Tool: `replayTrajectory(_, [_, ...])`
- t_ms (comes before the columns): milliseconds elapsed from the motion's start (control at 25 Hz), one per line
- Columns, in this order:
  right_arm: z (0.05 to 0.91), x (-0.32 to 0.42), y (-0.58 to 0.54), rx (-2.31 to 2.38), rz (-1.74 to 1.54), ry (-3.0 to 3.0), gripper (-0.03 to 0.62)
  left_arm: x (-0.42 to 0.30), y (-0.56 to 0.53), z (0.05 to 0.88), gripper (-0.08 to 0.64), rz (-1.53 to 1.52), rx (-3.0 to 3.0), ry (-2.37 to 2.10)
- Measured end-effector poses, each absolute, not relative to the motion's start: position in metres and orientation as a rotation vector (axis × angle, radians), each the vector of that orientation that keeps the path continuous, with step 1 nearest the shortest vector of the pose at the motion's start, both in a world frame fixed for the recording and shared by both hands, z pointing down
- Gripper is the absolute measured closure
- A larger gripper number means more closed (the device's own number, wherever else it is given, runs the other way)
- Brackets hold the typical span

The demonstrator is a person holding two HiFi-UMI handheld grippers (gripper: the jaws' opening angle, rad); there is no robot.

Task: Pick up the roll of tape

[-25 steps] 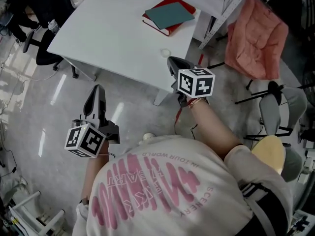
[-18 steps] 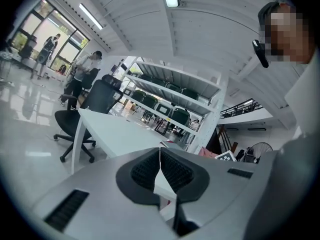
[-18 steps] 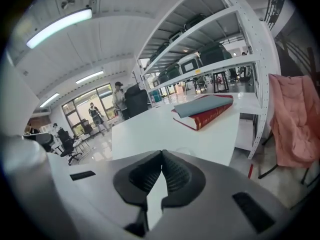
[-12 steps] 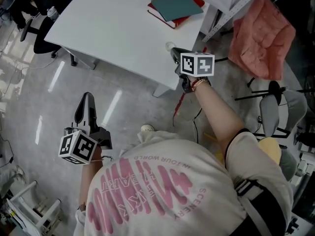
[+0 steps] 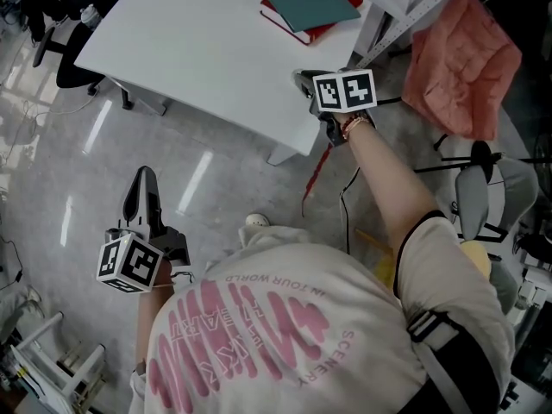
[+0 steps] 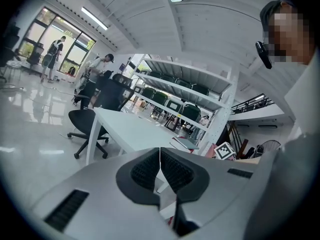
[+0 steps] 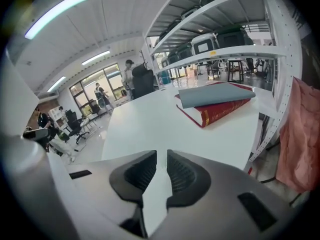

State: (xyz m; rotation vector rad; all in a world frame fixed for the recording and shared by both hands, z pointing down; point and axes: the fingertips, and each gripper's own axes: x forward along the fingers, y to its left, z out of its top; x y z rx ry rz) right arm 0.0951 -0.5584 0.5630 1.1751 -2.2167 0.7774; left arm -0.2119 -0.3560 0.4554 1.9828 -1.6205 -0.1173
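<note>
Wide shot first: grey polished floor (image 5: 69, 171) all round, and the big white table (image 5: 198, 50) running from the far left to a near corner at centre. The person in the white printed T-shirt (image 5: 285, 326) stands just short of that corner. Off to the right, a pink cushion (image 5: 461, 59) is slumped on a chair. At the table's far right end lies a red book (image 5: 332, 26) with a grey-green notebook (image 5: 310, 5) on top.

Now the tools. The right gripper (image 5: 300, 78) is out over the table's near edge, nose tipped down at the top. Its jaws are opening, only a narrow gap so far, and through that gap there's nothing but bare white tabletop. The left gripper (image 5: 143, 175) hangs low on the near left over the floor, well away from the table, pads pressed together on nothing.

And the roll of tape? It can't be found in any view. If it sits on the table, the likeliest place is hidden under the right gripper's nose, but that's a guess.

So the reach looks made and the grasp is all to come: widen, straddle the roll, close, lift. Nothing is picked up yet.
</note>
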Motion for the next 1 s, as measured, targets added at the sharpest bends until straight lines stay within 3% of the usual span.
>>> replayTrajectory(200, [0.571,0.097,-0.561,1.146,0.727,-2.199,0.511,-0.22,-0.351,0.46,0.535,-0.114,1.944,-1.66])
replayTrajectory(400, [0.576,0.088,-0.559,1.076,0.751,-2.206,0.425,-0.229,-0.351,0.457,0.535,-0.13,1.916,-1.698])
replayTrajectory(1000, [0.588,0.081,-0.567,1.014,0.642,-2.087,0.379,-0.237,-0.348,0.45,0.535,-0.16,1.9,-1.733])
